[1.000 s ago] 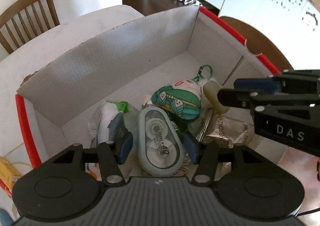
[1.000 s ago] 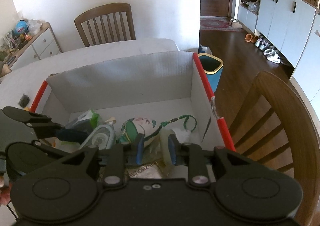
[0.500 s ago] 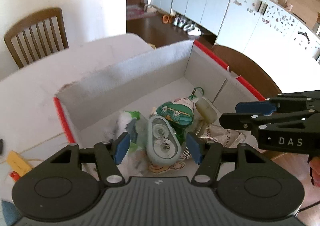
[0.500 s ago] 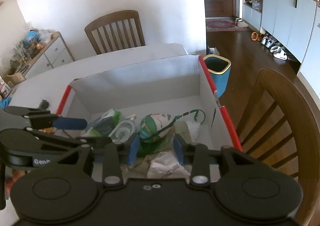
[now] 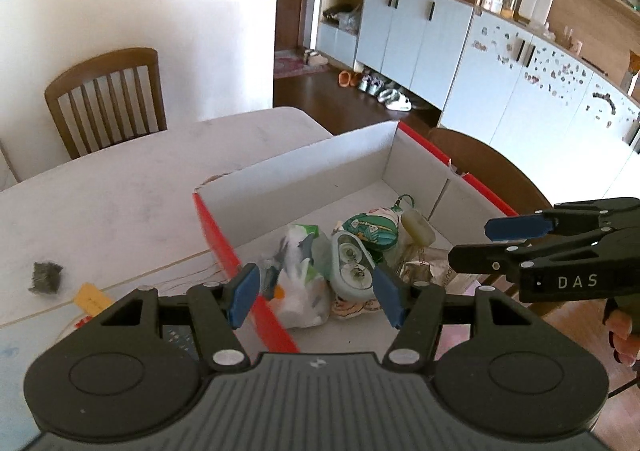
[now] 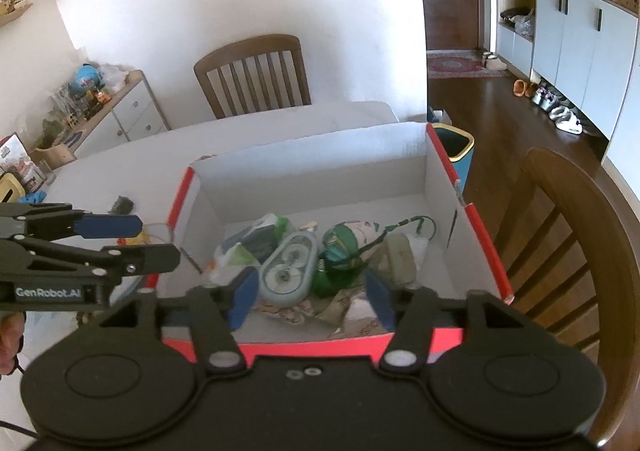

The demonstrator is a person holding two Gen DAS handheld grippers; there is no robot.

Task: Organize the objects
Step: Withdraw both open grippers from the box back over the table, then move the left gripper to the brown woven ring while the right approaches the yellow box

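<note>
Looking down past both tools, I have the tabletop (image 5: 120, 179) under me with the red-edged cardboard box (image 6: 320, 155) set on it near the corner, its open top taking what I gather. Everything collected lies heaped at the near end of the box floor, where I could drop it without reaching deep: a crumpled white and green bag (image 5: 298, 251) to the left, the patterned pouch (image 6: 352, 239) with its green cord, the grey tape dispenser (image 6: 288, 267) lying flat between them, and a small pale block (image 6: 400, 255) just beside the pouch. A dark scrap (image 5: 47, 277) and a yellow tag (image 5: 93, 298) sit outside on the tabletop, likely my next pickups. My left gripper (image 5: 316, 293) and right gripper (image 6: 308, 293) both hang above the pile with jaws apart and nothing between them. A second ago I was low inside the box, my right jaws nearly together at the pale block; they have just been opening, the left widening slightly, and both tools now sit higher and farther back.
</note>
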